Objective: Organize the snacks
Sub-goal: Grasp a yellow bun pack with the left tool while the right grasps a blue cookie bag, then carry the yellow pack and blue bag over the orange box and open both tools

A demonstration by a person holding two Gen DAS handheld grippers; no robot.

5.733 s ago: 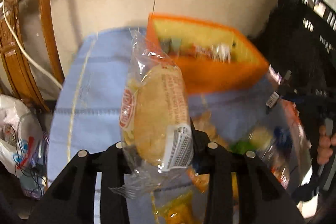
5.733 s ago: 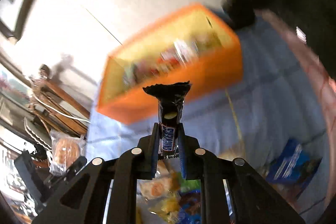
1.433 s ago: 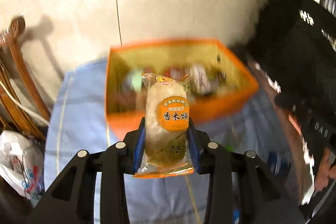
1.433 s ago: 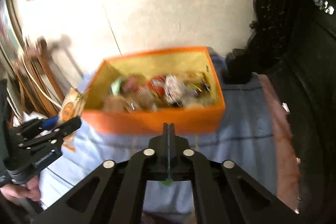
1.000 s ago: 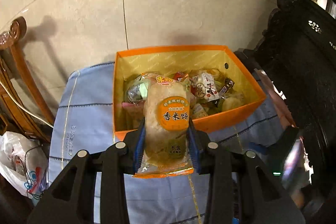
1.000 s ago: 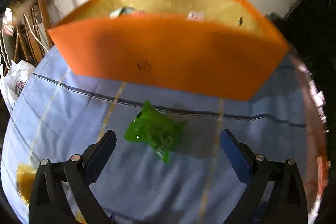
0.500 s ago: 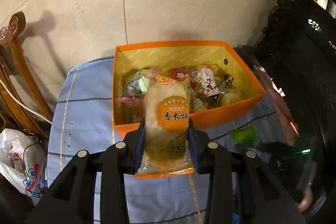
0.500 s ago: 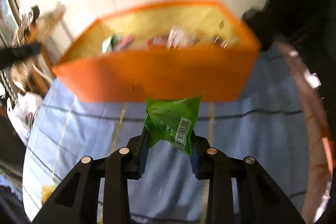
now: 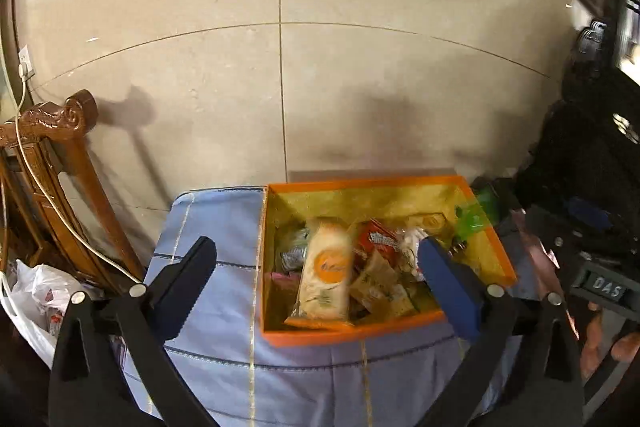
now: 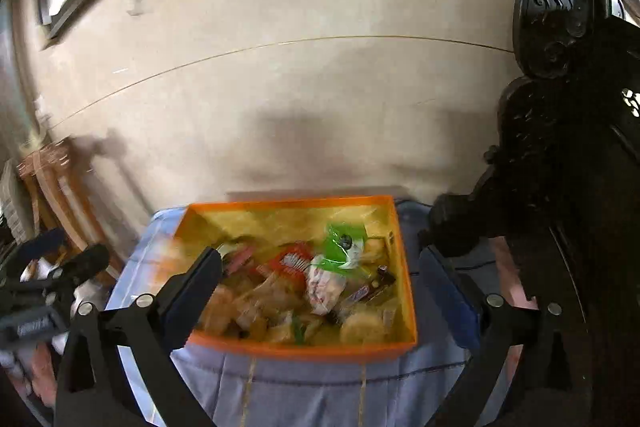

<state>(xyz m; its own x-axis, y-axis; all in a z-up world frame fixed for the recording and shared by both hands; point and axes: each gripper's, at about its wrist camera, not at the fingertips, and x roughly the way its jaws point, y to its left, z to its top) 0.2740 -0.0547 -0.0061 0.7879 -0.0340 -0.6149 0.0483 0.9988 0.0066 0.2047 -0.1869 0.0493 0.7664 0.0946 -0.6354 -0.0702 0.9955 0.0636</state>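
Observation:
An orange box (image 9: 360,334) (image 10: 304,346) with a yellow inside stands on the blue-clothed table and holds several wrapped snacks. The rice cake packet (image 9: 325,277) with its orange round label lies in the box's left half, free of any grip. A green packet (image 10: 344,245) (image 9: 472,221) sits or falls over the box's far right part, blurred. My left gripper (image 9: 320,277) hangs above the box's near side, its jaws opening wide, nothing pressed between them. My right gripper (image 10: 320,281) is likewise above the box, jaws opening, empty.
A blue cloth (image 9: 216,307) (image 10: 304,387) covers the table. A carved wooden chair (image 9: 52,195) and a white plastic bag (image 9: 36,291) stand at the left. Dark carved furniture (image 10: 568,147) rises at the right. A tiled wall (image 9: 280,67) is behind. A person's hand (image 9: 600,343) holds the other gripper.
My left gripper has let go of the rice cake packet, which now lies in the box. My right gripper has risen above the box and released the green packet.

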